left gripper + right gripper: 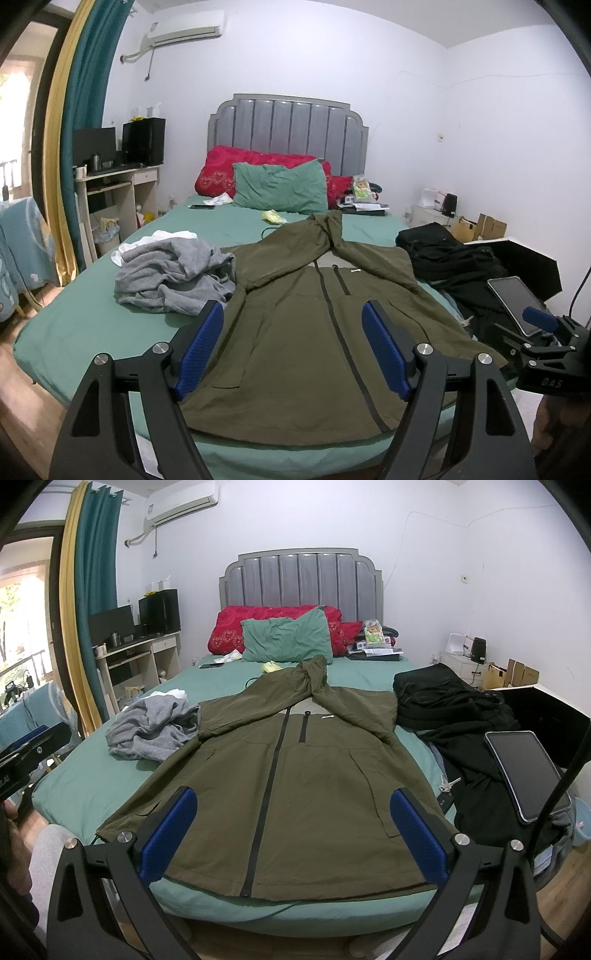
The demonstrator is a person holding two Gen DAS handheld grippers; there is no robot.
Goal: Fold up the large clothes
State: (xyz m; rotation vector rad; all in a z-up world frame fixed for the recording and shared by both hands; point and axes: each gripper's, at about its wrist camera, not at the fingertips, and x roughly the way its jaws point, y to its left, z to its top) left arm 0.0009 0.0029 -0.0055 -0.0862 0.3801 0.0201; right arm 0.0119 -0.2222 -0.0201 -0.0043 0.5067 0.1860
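Note:
An olive-green zip jacket (314,332) lies flat, front up, on the green bed (92,325), hem toward me, hood at the far end, both sleeves folded up toward the hood. It also shows in the right wrist view (295,782). My left gripper (293,347) is open and empty, held above the jacket's hem. My right gripper (295,834) is open and empty, also above the hem near the bed's foot edge. The right gripper's body shows at the far right of the left wrist view (546,350).
A crumpled grey garment (151,727) lies left of the jacket. A pile of black clothes (458,720) and a tablet (528,771) sit on the right. Pillows (288,638) and small items lie by the headboard. A desk (140,657) stands at the left.

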